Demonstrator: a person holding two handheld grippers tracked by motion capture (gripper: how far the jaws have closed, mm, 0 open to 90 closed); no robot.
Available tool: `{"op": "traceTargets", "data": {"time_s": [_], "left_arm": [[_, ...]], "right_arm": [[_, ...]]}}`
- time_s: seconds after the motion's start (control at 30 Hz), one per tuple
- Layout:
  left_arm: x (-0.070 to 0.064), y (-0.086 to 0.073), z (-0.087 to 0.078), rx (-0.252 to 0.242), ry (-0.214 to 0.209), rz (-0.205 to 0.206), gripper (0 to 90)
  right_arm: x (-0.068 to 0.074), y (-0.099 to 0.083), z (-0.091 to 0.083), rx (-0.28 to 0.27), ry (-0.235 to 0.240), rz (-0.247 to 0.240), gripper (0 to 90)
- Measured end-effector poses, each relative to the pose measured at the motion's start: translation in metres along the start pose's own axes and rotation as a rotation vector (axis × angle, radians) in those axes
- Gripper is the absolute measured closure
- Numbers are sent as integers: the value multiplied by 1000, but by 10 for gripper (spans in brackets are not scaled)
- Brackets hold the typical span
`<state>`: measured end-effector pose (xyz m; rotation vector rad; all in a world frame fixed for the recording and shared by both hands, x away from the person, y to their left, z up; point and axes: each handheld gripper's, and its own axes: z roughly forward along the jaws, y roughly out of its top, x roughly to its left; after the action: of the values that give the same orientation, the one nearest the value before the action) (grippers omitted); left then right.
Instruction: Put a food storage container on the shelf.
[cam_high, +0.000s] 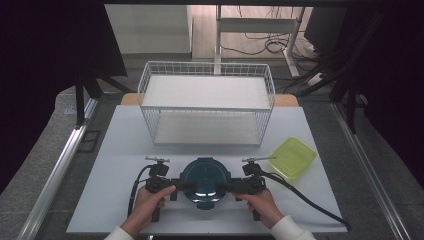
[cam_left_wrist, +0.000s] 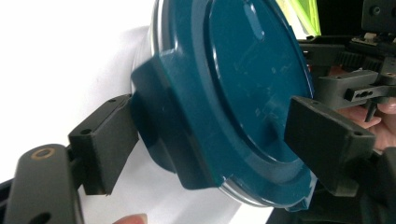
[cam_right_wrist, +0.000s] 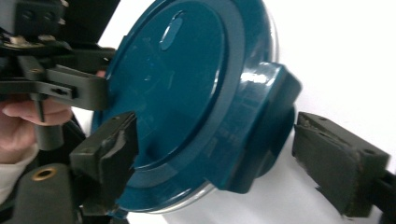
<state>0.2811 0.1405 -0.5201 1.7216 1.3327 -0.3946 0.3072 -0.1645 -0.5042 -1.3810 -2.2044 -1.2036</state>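
high view: a pale grey table (cam_high: 125, 150) stands on a grey floor between dark curtains, with metal rails at both sides and cables (cam_high: 270, 45) on the wooden floor beyond. a white wire basket (cam_high: 206, 102) sits at the far middle of the table, and a yellow-green tray (cam_high: 293, 157) lies near the right edge. a round container with a dark teal lid (cam_high: 205, 182) rests near the front edge, between the left gripper (cam_high: 176, 186) and the right gripper (cam_high: 231, 187), each held in a hand; a black cable trails from each. the far room is cut off by the curtains, and the jaw tips are too small to judge here. left gripper view: the lid (cam_left_wrist: 243, 93) stands between the two black jaws of the left gripper (cam_left_wrist: 229, 135), which are spread around a side tab; one jaw touches the tab, while the other lies over the lid top, contact unclear. the right gripper (cam_left_wrist: 359, 88) and a hand show blurred at the far edge, partly cut off. right gripper view: the right gripper (cam_right_wrist: 233, 154) has its jaws spread about the opposite tab of the lid (cam_right_wrist: 187, 93), the right-hand jaw apart from it, the left-hand one over the lid top. the clear body under the lid is mostly hidden.
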Motion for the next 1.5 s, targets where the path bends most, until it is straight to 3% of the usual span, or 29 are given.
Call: {"op": "traceTargets", "data": {"time_s": [0.27,0.33,0.57,0.97,1.03,1.13,1.5], "left_arm": [[3,-1,0,2,-32,-66,247],[2,-1,-1,-1,-28,-60,260],[-4,-4,-6,-16,-13,-41,292],[-12,-7,-13,-55,6,-9,347],[-19,-7,-14,-64,35,33,349],[-23,-7,-15,-71,46,46,361],[-27,-5,-18,-86,41,69,370]], "right_arm": [[-3,1,1,27,26,67,245],[-4,1,3,44,51,94,248],[1,0,-1,27,38,110,300],[9,-2,-10,-17,15,89,360],[11,-2,-12,-26,5,66,371],[13,-3,-14,-34,0,56,376],[16,-2,-20,-60,-3,28,376]]}}
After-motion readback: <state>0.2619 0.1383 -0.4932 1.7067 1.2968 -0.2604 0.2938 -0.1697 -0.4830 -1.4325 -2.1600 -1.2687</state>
